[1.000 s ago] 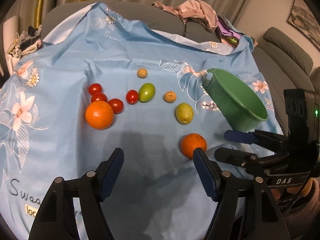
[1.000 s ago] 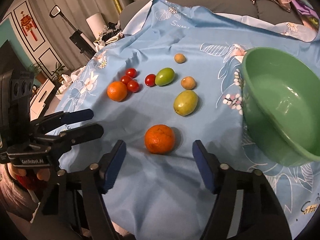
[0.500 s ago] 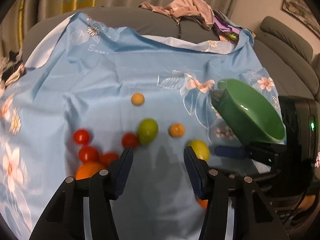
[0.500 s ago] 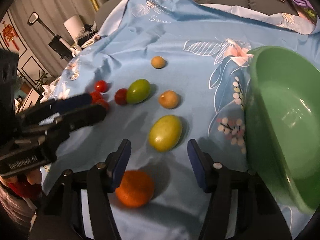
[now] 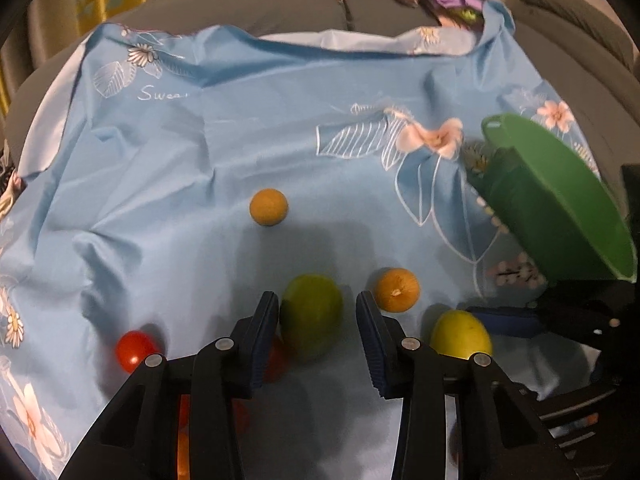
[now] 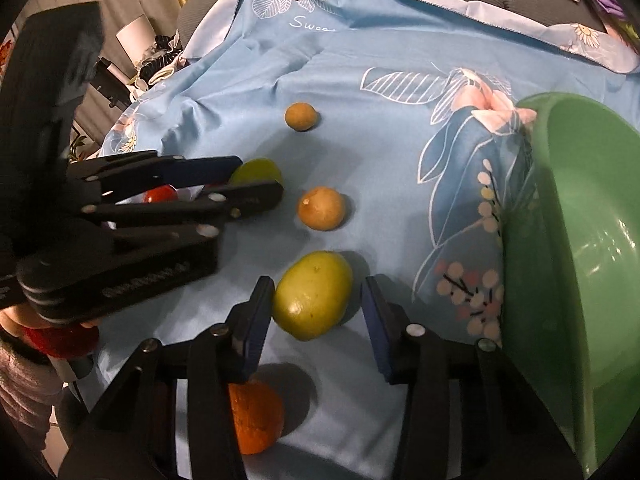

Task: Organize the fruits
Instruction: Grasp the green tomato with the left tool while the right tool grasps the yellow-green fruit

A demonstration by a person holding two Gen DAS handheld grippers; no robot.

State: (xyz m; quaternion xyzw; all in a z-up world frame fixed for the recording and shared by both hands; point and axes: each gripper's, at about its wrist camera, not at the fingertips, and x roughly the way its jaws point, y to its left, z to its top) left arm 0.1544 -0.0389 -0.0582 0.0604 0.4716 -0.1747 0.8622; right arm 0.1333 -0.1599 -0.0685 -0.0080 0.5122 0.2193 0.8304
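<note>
Your left gripper (image 5: 316, 316) is closing around the green fruit (image 5: 311, 322), right gripper (image 6: 318, 300) closing around the yellow-green fruit (image 6: 313, 294), long axis tilted up-right. Neither is pinched yet. The green bowl (image 6: 560, 240) sits right, nearer your right hand.

Green fruit (image 5: 311, 322), yellow-green fruit (image 6: 313, 295) lying on blue cloth (image 5: 240, 140).
</note>
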